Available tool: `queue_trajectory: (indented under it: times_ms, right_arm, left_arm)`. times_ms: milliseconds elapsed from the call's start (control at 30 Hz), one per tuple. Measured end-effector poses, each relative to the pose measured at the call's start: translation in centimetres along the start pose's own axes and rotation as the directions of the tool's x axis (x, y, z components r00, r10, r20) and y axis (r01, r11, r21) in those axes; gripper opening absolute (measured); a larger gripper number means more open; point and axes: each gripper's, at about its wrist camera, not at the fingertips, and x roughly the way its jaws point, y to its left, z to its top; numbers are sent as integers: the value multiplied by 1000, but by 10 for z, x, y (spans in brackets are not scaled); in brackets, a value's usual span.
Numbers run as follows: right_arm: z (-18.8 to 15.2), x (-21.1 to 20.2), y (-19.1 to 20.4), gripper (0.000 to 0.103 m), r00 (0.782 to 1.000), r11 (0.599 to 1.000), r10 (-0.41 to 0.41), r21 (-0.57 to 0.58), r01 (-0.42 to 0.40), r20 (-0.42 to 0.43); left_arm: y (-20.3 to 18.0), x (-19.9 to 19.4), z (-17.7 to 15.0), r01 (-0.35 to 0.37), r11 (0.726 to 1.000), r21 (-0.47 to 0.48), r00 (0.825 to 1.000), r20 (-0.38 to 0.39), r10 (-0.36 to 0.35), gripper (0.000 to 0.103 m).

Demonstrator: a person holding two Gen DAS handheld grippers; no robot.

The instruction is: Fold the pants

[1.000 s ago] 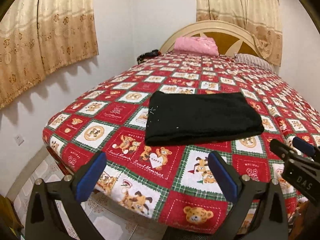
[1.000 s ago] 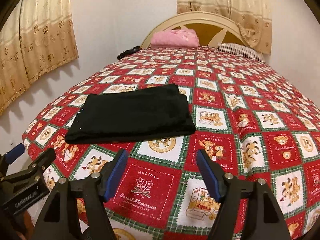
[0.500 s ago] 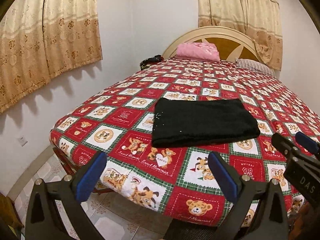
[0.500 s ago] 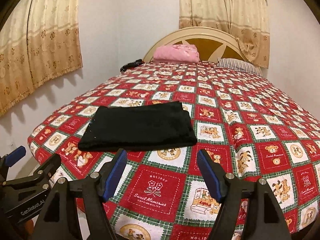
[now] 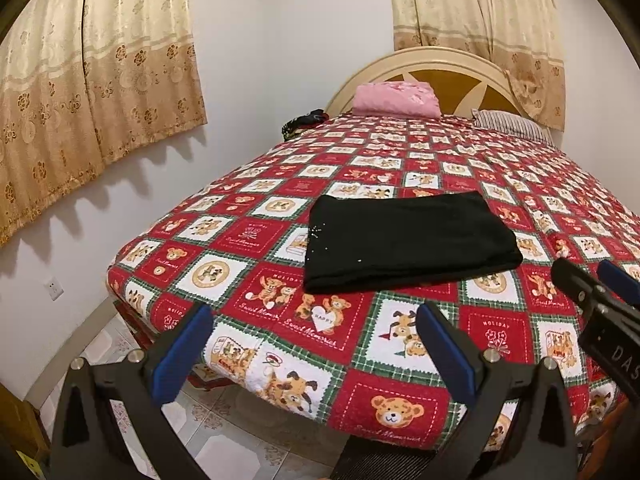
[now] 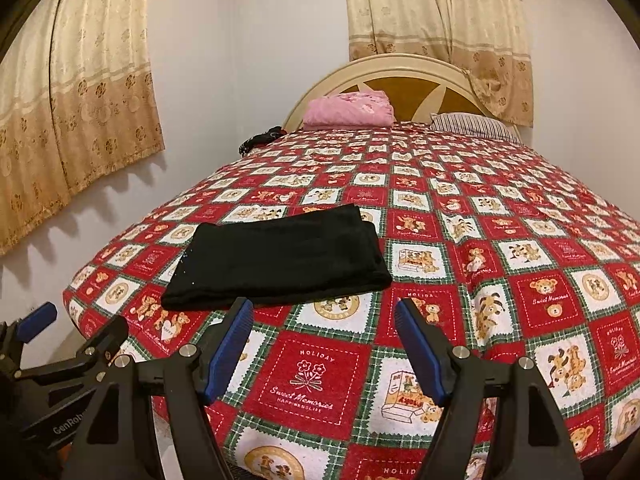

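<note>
Pants (image 5: 408,240) lie folded ahead of left gripper (image 5: 316,348) and right gripper (image 6: 324,344), seemingly untouched, both spread apart.

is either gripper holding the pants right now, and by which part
Nothing is held. The left gripper and right gripper are both open and empty, short of the folded black pants on the bed.

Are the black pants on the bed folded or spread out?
Folded: the black pants lie as a compact rectangle on the bed, with stacked layers at one edge.
</note>
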Motion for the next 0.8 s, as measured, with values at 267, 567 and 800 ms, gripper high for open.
queue_trajectory:
  times_ms: [267,567,800]
  right_arm:
    - [-2,-1,-4,75,1000,1000,2,7,-2,-7]
    - [-2,-2,-7,75,1000,1000,4,12,-4,2]
    - [-2,-4,-6,75,1000,1000,4,15,-4,0]
  left_arm:
    - [-2,-1,0,1,1000,3,1000,-1,-1,103]
    - [-3,-1,0,0,1000,3,1000,-1,0,103]
    - [-6,-2,-1,2,1000,3,1000,-2,-2,103]
